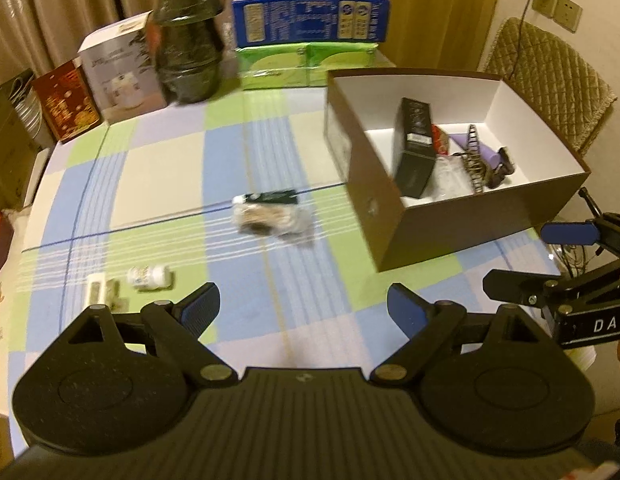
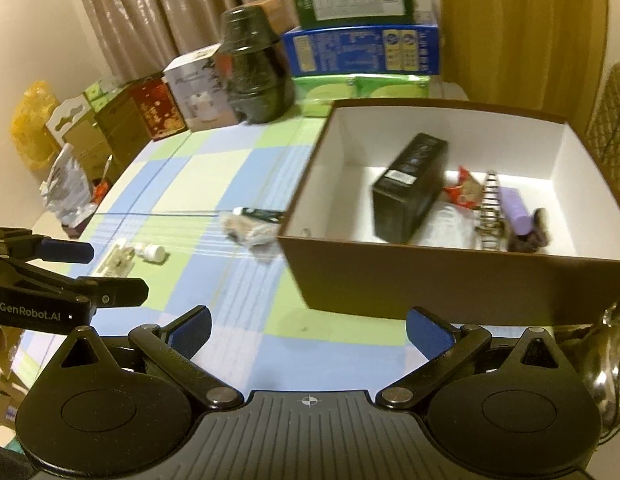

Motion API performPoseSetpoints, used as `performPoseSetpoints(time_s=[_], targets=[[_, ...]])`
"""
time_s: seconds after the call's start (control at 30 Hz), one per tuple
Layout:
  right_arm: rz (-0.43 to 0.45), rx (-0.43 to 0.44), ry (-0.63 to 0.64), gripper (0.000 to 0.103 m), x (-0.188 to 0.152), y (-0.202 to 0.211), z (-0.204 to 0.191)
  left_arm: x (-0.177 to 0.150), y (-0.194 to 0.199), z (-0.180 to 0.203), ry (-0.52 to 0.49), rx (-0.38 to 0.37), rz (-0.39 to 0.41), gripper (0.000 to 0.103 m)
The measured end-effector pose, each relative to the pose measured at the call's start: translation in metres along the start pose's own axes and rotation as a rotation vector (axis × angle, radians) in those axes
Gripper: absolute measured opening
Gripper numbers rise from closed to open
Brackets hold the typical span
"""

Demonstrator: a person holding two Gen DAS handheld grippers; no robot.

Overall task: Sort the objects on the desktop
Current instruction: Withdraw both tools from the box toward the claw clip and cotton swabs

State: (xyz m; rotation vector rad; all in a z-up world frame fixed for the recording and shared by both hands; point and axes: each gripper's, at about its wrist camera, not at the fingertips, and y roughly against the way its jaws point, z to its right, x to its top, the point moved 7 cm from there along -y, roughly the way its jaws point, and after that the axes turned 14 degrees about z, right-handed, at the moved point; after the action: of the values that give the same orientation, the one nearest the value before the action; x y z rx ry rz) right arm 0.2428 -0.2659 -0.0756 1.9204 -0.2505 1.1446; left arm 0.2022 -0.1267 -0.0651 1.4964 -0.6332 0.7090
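A brown box with a white inside [image 1: 461, 224] [image 2: 429, 280] stands on the checked tablecloth and holds a black carton [image 1: 415, 148] [image 2: 409, 188], a red packet, a small ladder and a purple tube [image 2: 515, 210]. On the cloth lie a clear bag with a dark label [image 1: 270, 214] [image 2: 250, 226], a small white bottle [image 1: 148, 276] [image 2: 154, 252] and a pale flat packet [image 1: 100, 288] [image 2: 118, 260]. My left gripper [image 1: 304, 312] hovers open over the near cloth with nothing in it. My right gripper [image 2: 308, 330] is open and empty in front of the box.
Along the far edge stand a dark wrapped jar [image 1: 188, 36], stacked green and blue cartons [image 1: 310, 20], a white box [image 1: 118, 68] and a red box [image 1: 66, 104]. A quilted chair [image 1: 549, 76] stands behind the brown box. Bags and cartons [image 2: 70, 152] crowd the left side.
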Motion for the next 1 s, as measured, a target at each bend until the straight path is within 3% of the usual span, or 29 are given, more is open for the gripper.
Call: performPoseSetpoints(time_s=[0.57, 1.0], targets=[[-0.069, 0.103, 0.051, 0.101, -0.013, -0.049, -0.089, -0.028, 0.026, -0.094, 0.057, 0.078, -0.050, 0.088], [-0.073, 0.105, 0.073, 0.101, -0.013, -0.086, -0.122, -0.038, 0.023, -0.148, 0.078, 0.124, -0.069, 0.088]])
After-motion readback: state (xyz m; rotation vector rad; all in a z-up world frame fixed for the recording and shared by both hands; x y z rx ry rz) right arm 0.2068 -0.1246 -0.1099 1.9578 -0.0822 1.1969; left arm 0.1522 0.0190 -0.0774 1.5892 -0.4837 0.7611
